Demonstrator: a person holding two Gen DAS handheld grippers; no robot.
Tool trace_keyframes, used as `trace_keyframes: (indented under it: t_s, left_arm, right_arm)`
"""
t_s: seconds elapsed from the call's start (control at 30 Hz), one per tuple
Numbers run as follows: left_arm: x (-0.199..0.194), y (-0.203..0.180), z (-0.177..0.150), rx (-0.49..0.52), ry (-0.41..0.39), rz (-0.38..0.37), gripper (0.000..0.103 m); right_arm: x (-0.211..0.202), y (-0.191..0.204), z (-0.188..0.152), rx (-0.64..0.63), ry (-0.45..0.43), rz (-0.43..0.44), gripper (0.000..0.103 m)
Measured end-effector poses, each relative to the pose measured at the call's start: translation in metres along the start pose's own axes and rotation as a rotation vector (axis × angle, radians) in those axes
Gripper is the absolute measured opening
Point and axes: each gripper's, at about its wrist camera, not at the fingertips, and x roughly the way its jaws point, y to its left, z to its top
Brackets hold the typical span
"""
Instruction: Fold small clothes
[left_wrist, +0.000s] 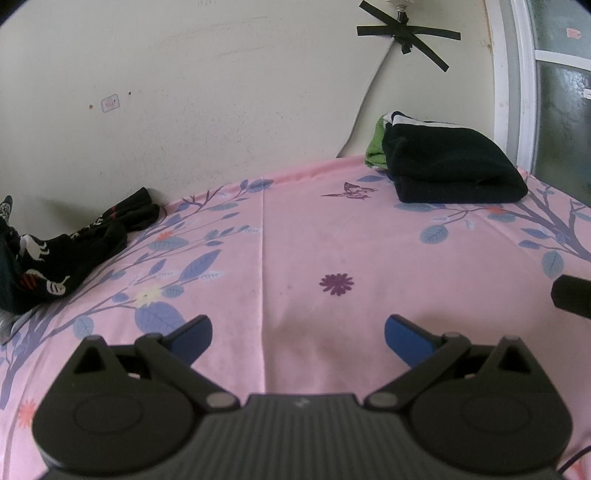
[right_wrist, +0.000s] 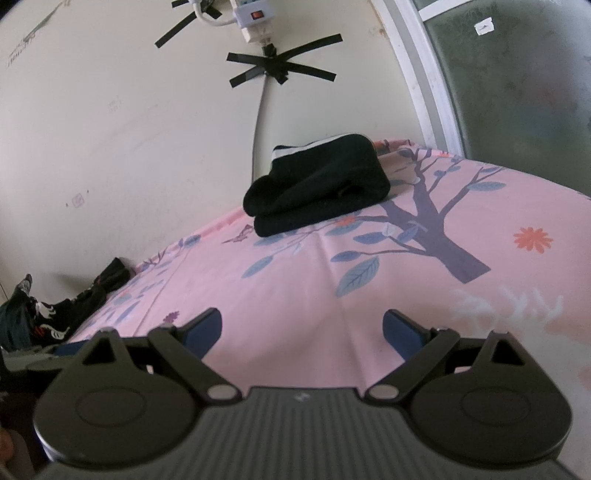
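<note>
A folded stack of black clothes (left_wrist: 454, 170) lies at the far right of the pink flowered sheet (left_wrist: 314, 240), with a green piece (left_wrist: 375, 147) under it at its left. It also shows in the right wrist view (right_wrist: 317, 188). A loose heap of black patterned small clothes (left_wrist: 59, 254) lies at the far left edge; it also shows in the right wrist view (right_wrist: 55, 317). My left gripper (left_wrist: 298, 338) is open and empty above the sheet. My right gripper (right_wrist: 303, 332) is open and empty above the sheet.
A cream wall (left_wrist: 221, 92) stands behind the surface, with a cable taped on by black tape (left_wrist: 404, 35) and a power strip (right_wrist: 255, 20). A white-framed window (left_wrist: 524, 92) is at the right. A dark gripper part (left_wrist: 570, 297) shows at the right edge.
</note>
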Motion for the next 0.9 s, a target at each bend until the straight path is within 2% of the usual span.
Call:
trace_keyframes:
  t_s: [0.9]
  left_arm:
    - [0.0021, 0.0028, -0.0004, -0.022, 0.020, 0.001, 0.103]
  right_arm:
    - [0.0022, -0.0008, -0.0019, 0.000, -0.002, 0.003, 0.090]
